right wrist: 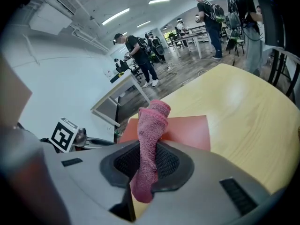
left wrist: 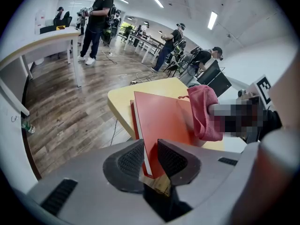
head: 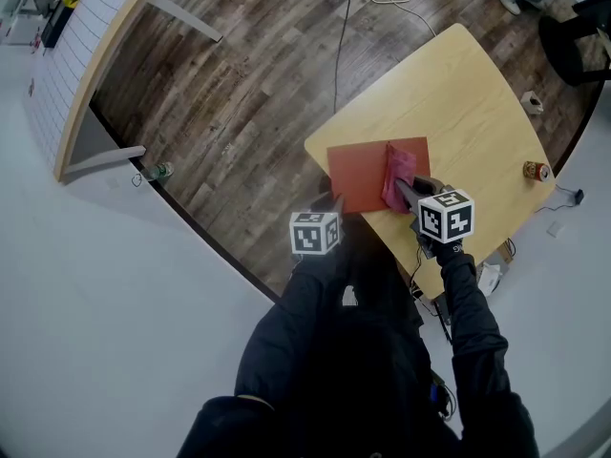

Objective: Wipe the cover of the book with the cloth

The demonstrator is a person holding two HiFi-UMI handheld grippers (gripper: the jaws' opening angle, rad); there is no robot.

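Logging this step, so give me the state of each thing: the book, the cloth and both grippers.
book: closed, lying on the table, near edge clamped.
cloth: bunched up, its free end resting on the book's cover.
left gripper: jaws shut on the book.
right gripper: jaws shut on the cloth.

In the head view, the marker cube hid most of the left tool point(head: 331, 204), and the near corner of the book point(head: 358, 172) lay out of sight beneath it. The cloth point(head: 397, 172) covered a strip of the cover. A small thing point(head: 536, 171) near the edge of the desk point(head: 458, 93) was too small to name. In the right gripper view, the cloth's lower end was lost from sight inside the right tool point(right wrist: 146, 163).
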